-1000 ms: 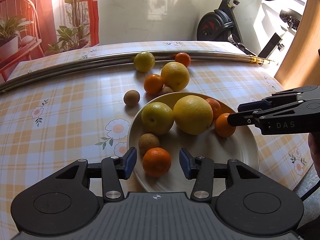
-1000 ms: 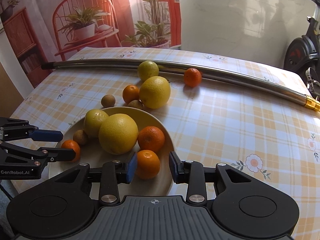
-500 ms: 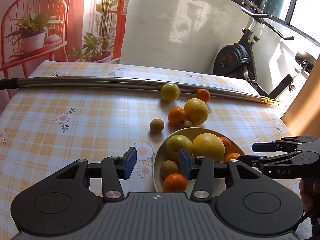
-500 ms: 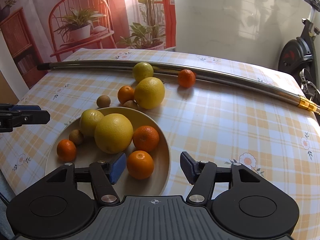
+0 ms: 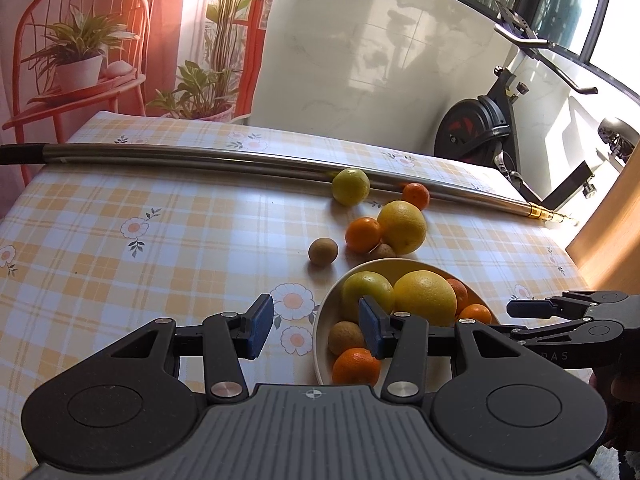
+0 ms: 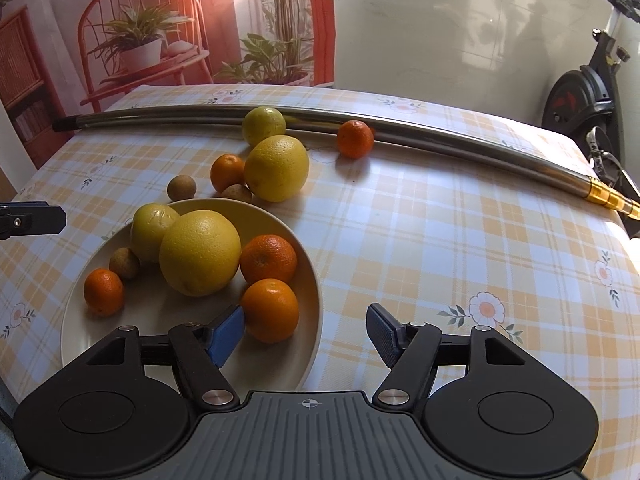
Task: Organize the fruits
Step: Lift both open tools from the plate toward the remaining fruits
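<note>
A beige plate [image 6: 308,280] holds a big yellow grapefruit [image 6: 200,252], a yellow-green citrus [image 6: 154,232], three tangerines and a small brown fruit [image 6: 124,263]. Beyond the plate lie another grapefruit [image 6: 277,168], a tangerine [image 6: 227,172], two brown fruits, a yellow-green citrus [image 6: 264,126] and a tangerine [image 6: 355,139] by the metal pole. My right gripper [image 6: 306,334] is open and empty, just behind the nearest tangerine [image 6: 271,310]. My left gripper [image 5: 316,330] is open and empty, raised over the plate's [image 5: 320,332] left rim. The right gripper's fingers [image 5: 560,316] show at the right of the left wrist view.
A long steel pole [image 6: 440,138] lies across the far side of the checked tablecloth [image 6: 460,240]. An exercise bike [image 5: 492,128] stands past the table's right end. A red chair with plants [image 5: 80,60] is at the back left. A wooden panel [image 5: 612,240] rises on the right.
The right gripper opened, let go of the tangerine on the plate and drew back. The left gripper pulled back and up, away from the tangerine that lay between its fingers.
</note>
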### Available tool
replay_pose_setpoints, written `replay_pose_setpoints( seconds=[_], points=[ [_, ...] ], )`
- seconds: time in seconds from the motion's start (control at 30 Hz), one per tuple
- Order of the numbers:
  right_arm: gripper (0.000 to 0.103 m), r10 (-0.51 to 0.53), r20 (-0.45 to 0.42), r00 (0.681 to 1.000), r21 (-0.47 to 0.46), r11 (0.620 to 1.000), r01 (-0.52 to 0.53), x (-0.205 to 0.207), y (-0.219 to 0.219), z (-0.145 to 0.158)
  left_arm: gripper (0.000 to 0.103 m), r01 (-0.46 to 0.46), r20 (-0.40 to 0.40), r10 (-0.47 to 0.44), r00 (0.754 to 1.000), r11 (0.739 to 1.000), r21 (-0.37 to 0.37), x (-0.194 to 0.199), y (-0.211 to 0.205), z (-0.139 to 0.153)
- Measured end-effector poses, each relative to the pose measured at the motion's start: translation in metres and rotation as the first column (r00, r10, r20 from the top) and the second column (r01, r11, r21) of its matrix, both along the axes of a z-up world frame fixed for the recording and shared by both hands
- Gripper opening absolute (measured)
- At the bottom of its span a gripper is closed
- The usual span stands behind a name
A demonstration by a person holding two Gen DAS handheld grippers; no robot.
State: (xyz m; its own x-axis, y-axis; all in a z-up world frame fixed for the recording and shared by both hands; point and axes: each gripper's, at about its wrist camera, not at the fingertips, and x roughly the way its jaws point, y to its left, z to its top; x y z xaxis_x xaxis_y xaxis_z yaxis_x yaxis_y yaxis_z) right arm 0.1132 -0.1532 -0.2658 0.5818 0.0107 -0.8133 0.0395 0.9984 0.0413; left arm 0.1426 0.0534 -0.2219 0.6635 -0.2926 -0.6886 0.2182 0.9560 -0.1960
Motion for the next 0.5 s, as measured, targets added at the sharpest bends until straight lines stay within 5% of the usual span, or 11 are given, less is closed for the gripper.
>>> replay_pose_setpoints(
  seconds=[0.5],
  points=[
    [0.06,-0.007,0.014,1.0,0.018,1.0,0.007,-0.0035,-0.0026,0.0028,0.05,-0.004,0.003,0.004,1.0,1.0,-0.003,-0.0019,0.0008,0.0]
  ],
)
